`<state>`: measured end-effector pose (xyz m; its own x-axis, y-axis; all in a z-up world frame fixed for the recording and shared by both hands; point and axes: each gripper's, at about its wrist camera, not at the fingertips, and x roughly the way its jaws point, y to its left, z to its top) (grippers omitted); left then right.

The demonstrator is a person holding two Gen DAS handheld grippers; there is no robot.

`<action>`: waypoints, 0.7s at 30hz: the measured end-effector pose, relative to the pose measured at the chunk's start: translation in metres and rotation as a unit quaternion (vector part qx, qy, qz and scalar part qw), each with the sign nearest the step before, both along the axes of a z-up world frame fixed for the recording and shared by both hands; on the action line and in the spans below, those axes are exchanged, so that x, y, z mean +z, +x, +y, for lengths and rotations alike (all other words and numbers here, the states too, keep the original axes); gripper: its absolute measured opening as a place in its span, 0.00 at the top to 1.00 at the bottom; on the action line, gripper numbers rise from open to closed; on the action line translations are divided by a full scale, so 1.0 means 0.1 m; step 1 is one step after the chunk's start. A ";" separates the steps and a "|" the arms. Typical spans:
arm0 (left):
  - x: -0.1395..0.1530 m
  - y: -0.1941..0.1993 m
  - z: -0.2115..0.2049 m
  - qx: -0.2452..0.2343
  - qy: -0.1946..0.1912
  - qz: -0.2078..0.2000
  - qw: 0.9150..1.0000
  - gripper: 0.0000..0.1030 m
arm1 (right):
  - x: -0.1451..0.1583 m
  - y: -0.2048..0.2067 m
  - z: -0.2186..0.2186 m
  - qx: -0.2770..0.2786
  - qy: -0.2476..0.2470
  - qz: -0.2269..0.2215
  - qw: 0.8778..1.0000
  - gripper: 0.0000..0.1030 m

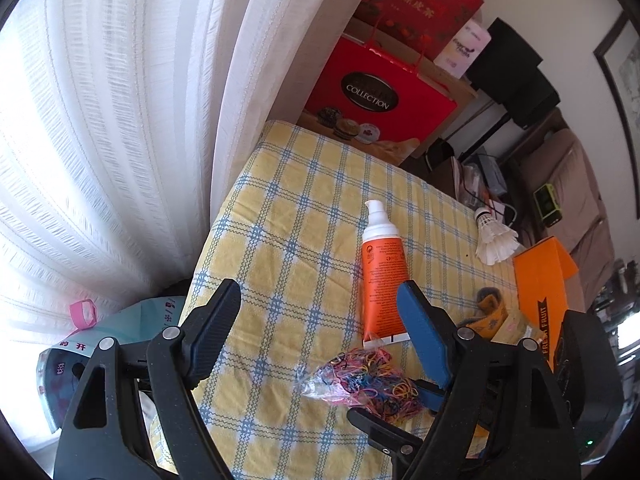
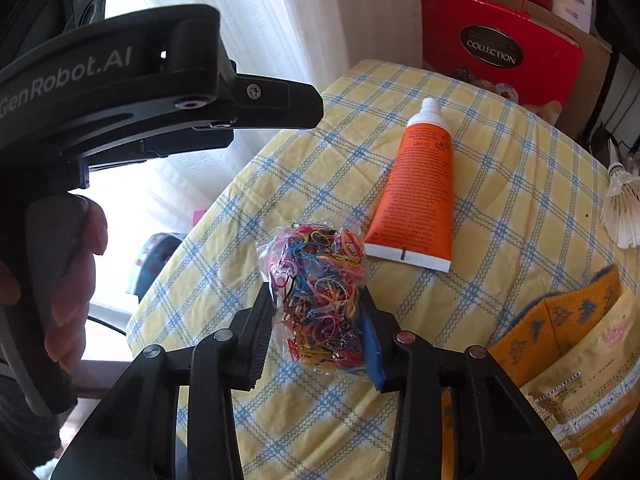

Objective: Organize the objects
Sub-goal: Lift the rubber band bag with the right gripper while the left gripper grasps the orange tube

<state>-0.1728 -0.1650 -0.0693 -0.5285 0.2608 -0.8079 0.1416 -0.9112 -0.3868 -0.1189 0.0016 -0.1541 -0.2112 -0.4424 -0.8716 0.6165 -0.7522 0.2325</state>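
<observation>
A clear bag of coloured rubber bands lies on the yellow checked tablecloth. My right gripper is shut on it, one pad pressing each side. The left wrist view shows the same bag with the right gripper's fingertips at its near end. My left gripper hovers open over the cloth, nothing between its fingers. An orange tube with a white cap lies just beyond the bag. A white shuttlecock sits at the cloth's right edge.
An orange fruit box stands at the right, with an orange patterned cloth and a yellow packet beside it. Red gift bags stand behind the table. White curtains hang to the left. A hand holds the left gripper.
</observation>
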 end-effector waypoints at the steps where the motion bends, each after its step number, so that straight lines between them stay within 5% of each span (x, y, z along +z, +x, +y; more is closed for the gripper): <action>1: 0.00 -0.02 0.03 -0.002 -0.001 -0.001 1.000 0.24 | 0.01 -0.01 0.06 -0.012 -0.003 -0.008 1.000 0.65; 8: -0.03 -0.20 0.30 -0.026 -0.010 -0.008 1.000 0.24 | 0.23 0.09 0.52 -0.054 -0.064 -0.024 0.996 0.66; 21: -0.30 -0.61 0.76 -0.042 -0.038 -0.031 0.998 0.29 | 0.54 0.28 1.06 -0.093 -0.077 -0.011 0.993 0.66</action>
<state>-0.2335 -0.0885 -0.0991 -0.4552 0.2385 -0.8579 0.0862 -0.9471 -0.3090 -0.0908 0.1075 -0.0998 -0.2833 -0.5251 -0.8025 0.4632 -0.8076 0.3649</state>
